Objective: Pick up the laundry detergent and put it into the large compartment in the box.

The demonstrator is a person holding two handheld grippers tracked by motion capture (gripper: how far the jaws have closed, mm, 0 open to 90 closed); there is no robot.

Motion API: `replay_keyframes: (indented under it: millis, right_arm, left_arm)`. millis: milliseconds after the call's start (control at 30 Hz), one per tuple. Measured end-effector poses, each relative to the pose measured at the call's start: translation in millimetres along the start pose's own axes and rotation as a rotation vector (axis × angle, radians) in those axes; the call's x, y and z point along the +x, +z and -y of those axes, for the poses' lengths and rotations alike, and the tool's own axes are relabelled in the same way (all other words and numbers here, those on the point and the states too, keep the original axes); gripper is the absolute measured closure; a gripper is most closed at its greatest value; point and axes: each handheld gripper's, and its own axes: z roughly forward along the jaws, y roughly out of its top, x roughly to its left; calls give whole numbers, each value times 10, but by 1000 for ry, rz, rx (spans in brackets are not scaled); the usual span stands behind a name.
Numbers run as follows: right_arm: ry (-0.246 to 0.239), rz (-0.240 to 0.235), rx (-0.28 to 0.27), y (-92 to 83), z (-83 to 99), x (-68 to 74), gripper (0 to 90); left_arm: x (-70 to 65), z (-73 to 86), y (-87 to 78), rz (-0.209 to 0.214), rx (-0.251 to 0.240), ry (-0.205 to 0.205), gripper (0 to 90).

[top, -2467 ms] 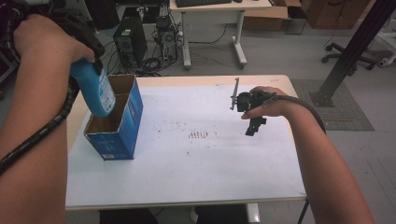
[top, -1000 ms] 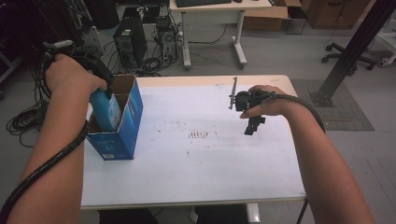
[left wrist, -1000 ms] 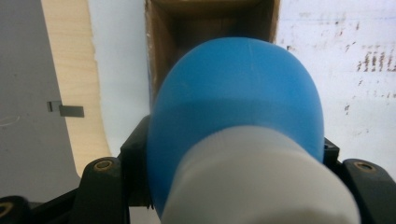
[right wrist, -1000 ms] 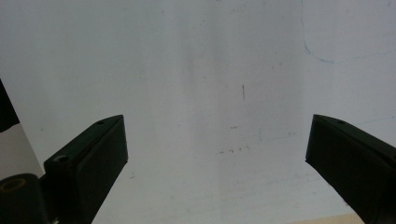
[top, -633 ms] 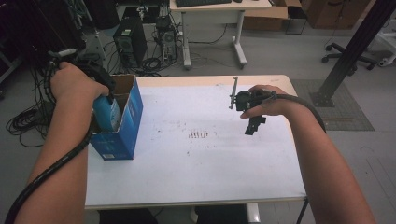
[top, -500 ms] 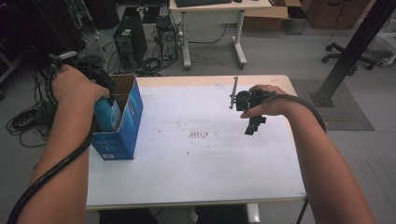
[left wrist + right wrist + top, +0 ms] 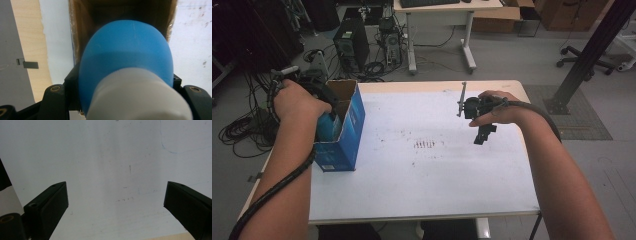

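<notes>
**A:** What have you got in your left gripper?

**B:** A blue bottle with a white cap end. My jaws are clamped on it from both sides; in the left gripper view the black jaw bodies sit tight against its flanks and the cap end points back at the camera.

**A:** And where is the bottle just now?

**B:** Partly inside the open blue cardboard box at the left edge of the table. From the high view a patch of blue shows just below the box's rim, under my left hand. In the left gripper view the brown inner walls of the box frame the bottle's far end.

**A:** Does it touch the bottom of the box?

**B:** I cannot tell; the bottle itself hides the floor of the box.

**A:** Your right gripper?

**B:** It hangs over the white tabletop on the right side, well apart from the box, pointing downward. The jaws stand wide with nothing between them; the right gripper view looks past them at the bare, lightly scuffed table surface
</notes>
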Motion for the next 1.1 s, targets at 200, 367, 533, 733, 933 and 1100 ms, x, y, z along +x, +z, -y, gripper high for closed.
replay_keyframes:
  millis: [200, 367, 533, 733, 933, 1100]
  right_arm:
    - [-1, -2, 0, 11, -11, 3, 56]
    - [-6, 0, 1, -4, -20, 1, 56]
    - [-1, 2, 2, -16, -15, 0, 56]
    - [-3, 3, 4, -10, -11, 0, 56]
    - [-4, 1, 3, -10, 0, 4, 56]
    - [2, 1, 3, -2, 21, 1, 56]
  left_arm:
    - [-3, 3, 94, -6, -7, 9, 379]
    - [-8, -2, 160, -3, -8, 13, 378]
    - [-17, -8, 208, -8, -7, 18, 378]
    - [-20, -12, 282, -6, -2, 17, 378]
    - [-29, -15, 341, -9, 8, 18, 378]
    - [-30, -21, 380, -9, 18, 18, 378]
